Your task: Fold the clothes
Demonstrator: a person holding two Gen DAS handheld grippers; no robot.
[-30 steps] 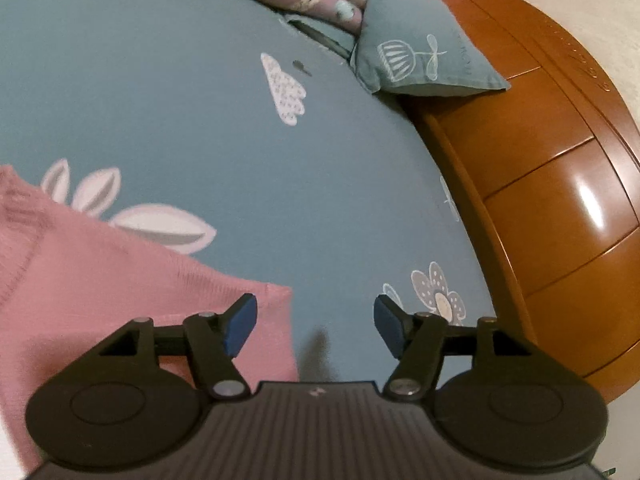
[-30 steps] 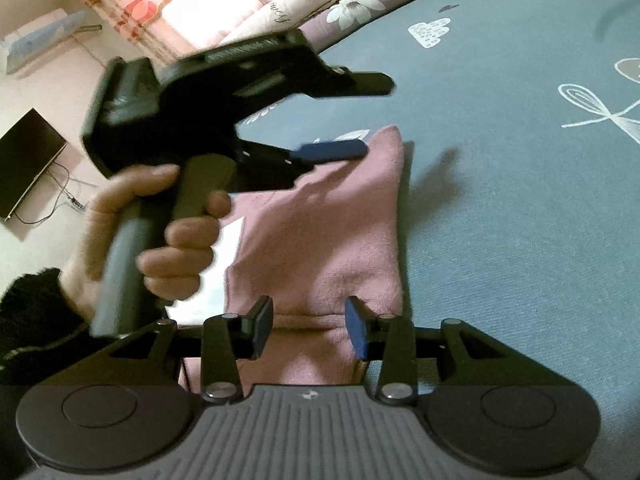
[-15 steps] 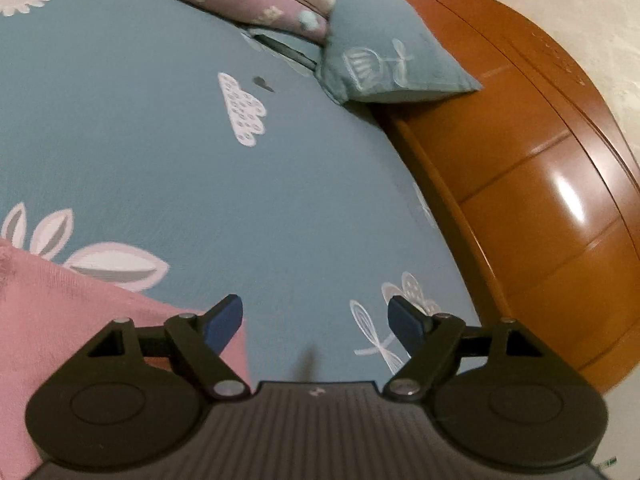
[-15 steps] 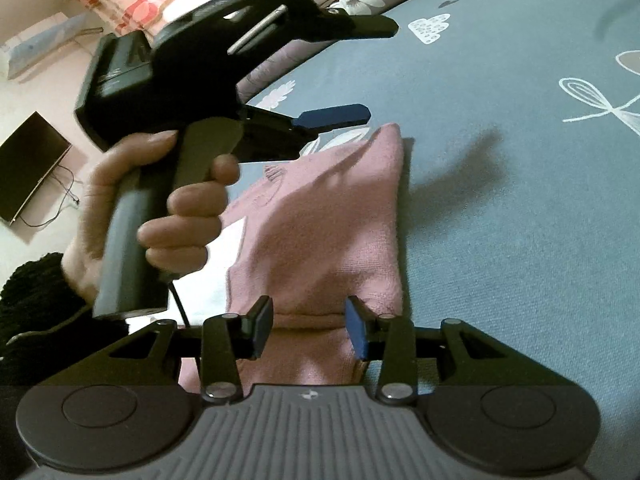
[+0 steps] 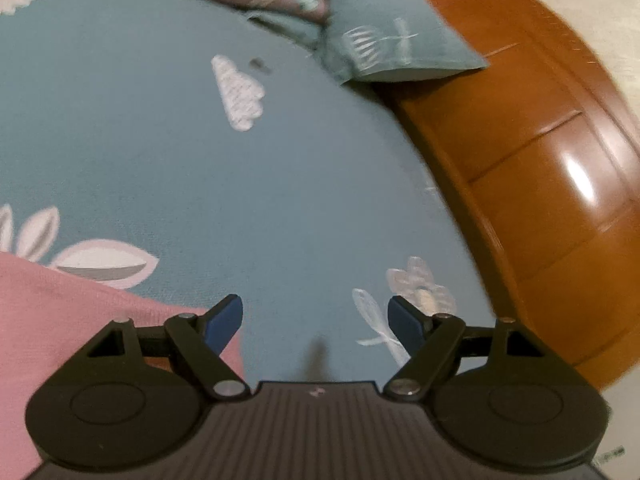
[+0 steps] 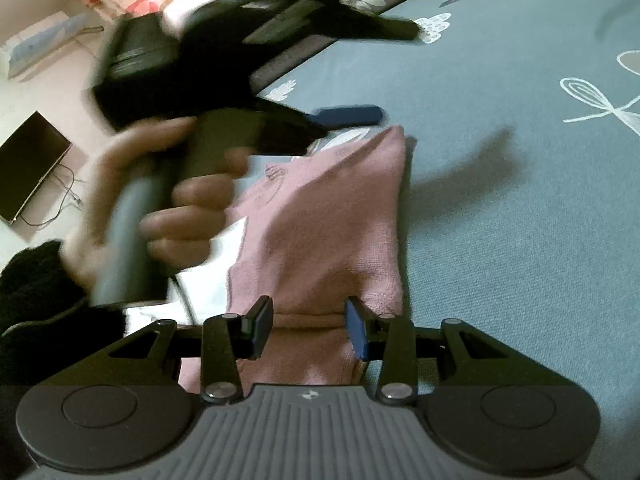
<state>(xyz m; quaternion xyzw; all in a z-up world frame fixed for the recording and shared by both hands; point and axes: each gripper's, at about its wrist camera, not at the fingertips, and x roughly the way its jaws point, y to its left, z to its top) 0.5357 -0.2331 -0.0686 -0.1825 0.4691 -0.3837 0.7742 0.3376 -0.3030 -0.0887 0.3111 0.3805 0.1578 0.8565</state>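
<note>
A bed (image 5: 200, 168) under a teal printed sheet fills both views, with a wooden frame (image 5: 540, 184) along one edge and pillows (image 5: 384, 44) piled at the far end. On the sheet a pink sweater (image 6: 320, 232) is laid as a narrow, already doubled strip; in the left wrist view only its corner (image 5: 60, 320) is seen, at the lower left. Something white (image 6: 224, 256) is glimpsed beside the sweater, but what it is cannot be told. The left gripper (image 5: 316, 320) is held above bare sheet with its jaws spread wide and nothing between them; the jaws have just been opening, so a fold is judged to have been released. In the right wrist view the same tool (image 6: 256, 40) is blurred, carried by a hand (image 6: 160, 208) above the sweater. The right gripper (image 6: 310, 326) is held low at the near end, its jaws partly apart on either side of a bunched ridge of pink knit; whether the pads actually press the cloth cannot be told. The step in hand is judged to be the reset between folds. For the next move, the near hem would need to be pinched at both sides and carried over toward the far end, with the edges kept aligned.
</note>
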